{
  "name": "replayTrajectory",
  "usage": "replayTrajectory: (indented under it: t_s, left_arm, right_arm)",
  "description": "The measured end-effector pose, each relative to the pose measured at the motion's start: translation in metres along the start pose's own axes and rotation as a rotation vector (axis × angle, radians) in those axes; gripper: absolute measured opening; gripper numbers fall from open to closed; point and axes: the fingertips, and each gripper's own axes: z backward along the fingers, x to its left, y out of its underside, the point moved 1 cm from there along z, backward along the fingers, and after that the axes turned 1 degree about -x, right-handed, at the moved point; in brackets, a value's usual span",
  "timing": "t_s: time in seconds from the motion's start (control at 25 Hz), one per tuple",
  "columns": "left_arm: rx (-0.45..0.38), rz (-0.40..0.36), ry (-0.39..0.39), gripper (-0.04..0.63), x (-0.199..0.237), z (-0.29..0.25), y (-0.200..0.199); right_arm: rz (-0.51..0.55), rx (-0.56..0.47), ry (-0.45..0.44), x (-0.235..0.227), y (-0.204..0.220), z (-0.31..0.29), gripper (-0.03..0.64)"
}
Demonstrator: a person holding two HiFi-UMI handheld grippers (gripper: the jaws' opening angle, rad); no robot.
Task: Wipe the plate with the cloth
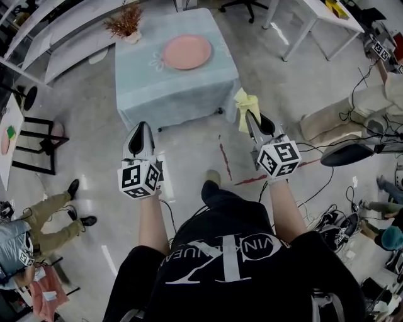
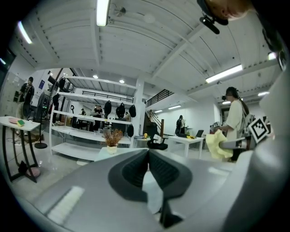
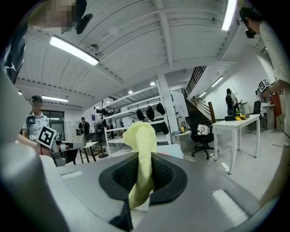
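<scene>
A pink plate [image 1: 186, 51] lies on a small table with a pale blue cloth cover [image 1: 151, 82], well ahead of me. My right gripper [image 1: 247, 116] is shut on a yellow cloth [image 1: 247, 104], held in the air short of the table's near right corner; in the right gripper view the cloth [image 3: 141, 152] sticks up between the closed jaws. My left gripper [image 1: 141, 129] is shut with nothing in it, held above the floor near the table's front edge. The left gripper view shows its jaws pressed together and the yellow cloth [image 2: 218, 146] off to the right.
A dried plant in a pot [image 1: 126, 24] stands at the table's back left corner. White desks [image 1: 318, 19] stand at the back right, cables and equipment [image 1: 362, 151] lie on the floor at right, and people [image 1: 38, 220] are at left. Red marks [image 1: 225, 160] cross the floor.
</scene>
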Motion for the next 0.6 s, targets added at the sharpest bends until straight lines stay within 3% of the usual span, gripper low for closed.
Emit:
replayTrajectory:
  t_s: [0.36, 0.6]
  left_arm:
    - [0.002, 0.003, 0.02, 0.0, 0.017, -0.077, -0.002]
    - [0.004, 0.011, 0.021, 0.0, 0.014, -0.085, 0.014]
  right_arm:
    - [0.001, 0.013, -0.006, -0.029, -0.004, -0.07, 0.043]
    - [0.013, 0.015, -0.024, -0.031, 0.004, -0.081, 0.043]
